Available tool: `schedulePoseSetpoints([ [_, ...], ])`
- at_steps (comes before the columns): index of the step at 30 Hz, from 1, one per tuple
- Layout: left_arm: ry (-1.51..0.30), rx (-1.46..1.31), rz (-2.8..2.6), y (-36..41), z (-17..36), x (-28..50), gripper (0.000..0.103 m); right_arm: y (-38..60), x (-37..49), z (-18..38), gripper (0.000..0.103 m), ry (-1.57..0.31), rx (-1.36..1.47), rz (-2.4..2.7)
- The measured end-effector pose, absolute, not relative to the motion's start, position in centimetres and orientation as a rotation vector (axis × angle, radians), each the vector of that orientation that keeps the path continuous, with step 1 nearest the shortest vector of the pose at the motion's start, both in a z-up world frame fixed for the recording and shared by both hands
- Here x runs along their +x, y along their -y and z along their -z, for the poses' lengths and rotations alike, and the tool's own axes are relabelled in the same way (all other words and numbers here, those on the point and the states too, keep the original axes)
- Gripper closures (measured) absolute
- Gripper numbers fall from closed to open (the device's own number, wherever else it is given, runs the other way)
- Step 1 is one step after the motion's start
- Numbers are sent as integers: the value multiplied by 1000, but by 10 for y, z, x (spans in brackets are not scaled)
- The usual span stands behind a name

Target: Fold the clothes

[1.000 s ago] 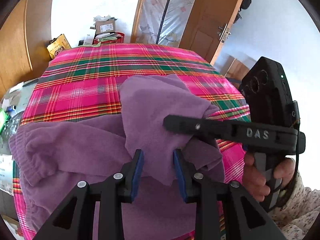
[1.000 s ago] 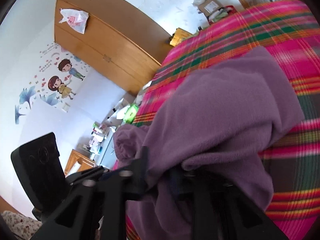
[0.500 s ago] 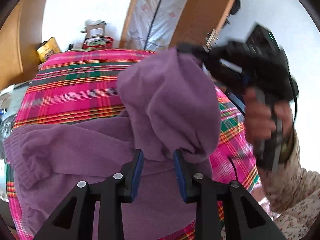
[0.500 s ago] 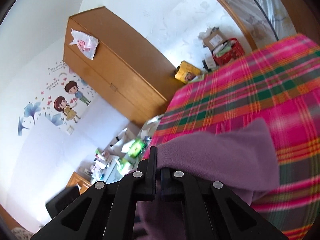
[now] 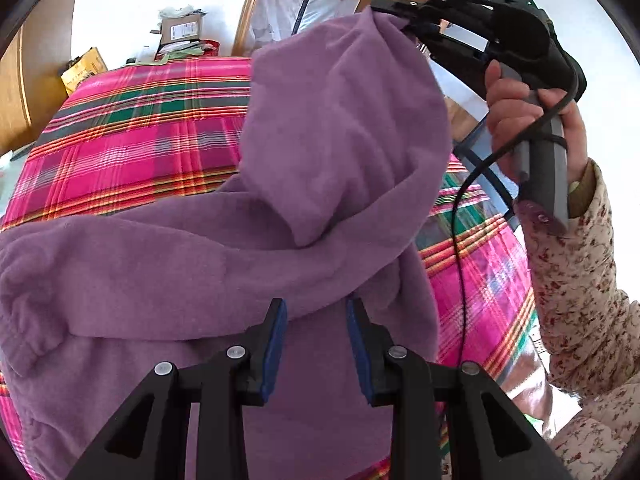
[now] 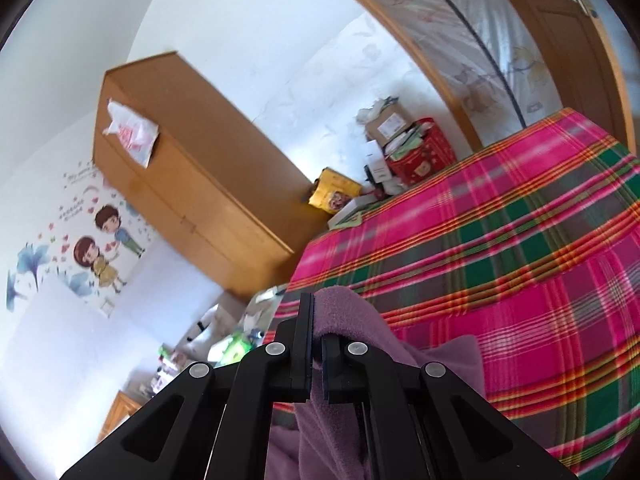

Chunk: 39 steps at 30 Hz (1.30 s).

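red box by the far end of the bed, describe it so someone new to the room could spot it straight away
Start at the bed with the pink and green plaid cover and follow it to its far end, against the white wall. Among the clutter piled there the red box stands stuffed with papers, under a brown cardboard carton. It is the only red thing there; its neighbour on the left is a yellow packet.

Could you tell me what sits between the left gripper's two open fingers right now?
In the left wrist view, only the purple garment shows in the left gripper gap; its pads aren't pressing it.
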<state>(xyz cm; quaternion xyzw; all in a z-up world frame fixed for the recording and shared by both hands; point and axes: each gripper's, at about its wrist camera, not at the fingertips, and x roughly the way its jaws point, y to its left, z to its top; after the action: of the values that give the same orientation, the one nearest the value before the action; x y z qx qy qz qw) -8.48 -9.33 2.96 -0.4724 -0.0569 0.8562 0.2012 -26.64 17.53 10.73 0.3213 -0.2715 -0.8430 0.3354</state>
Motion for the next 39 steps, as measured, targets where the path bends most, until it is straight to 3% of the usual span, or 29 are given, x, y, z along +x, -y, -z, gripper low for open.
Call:
schedulePoseSetpoints([
  [16,-363,-1223,-2488,35,-15,-85,71,-192,-279,-92,100,724,882,2235],
  [22,-286,-1262,-2483,40,-11,-97,72,-194,-276,-91,100,725,879,2237],
  [29,-105,-1225,-2507,63,-22,-107,89,-207,-270,-91,100,724,867,2279],
  [39,42,-1174,-2591,87,-43,-120,95,-232,-239,-108,100,640,749,2441],
])
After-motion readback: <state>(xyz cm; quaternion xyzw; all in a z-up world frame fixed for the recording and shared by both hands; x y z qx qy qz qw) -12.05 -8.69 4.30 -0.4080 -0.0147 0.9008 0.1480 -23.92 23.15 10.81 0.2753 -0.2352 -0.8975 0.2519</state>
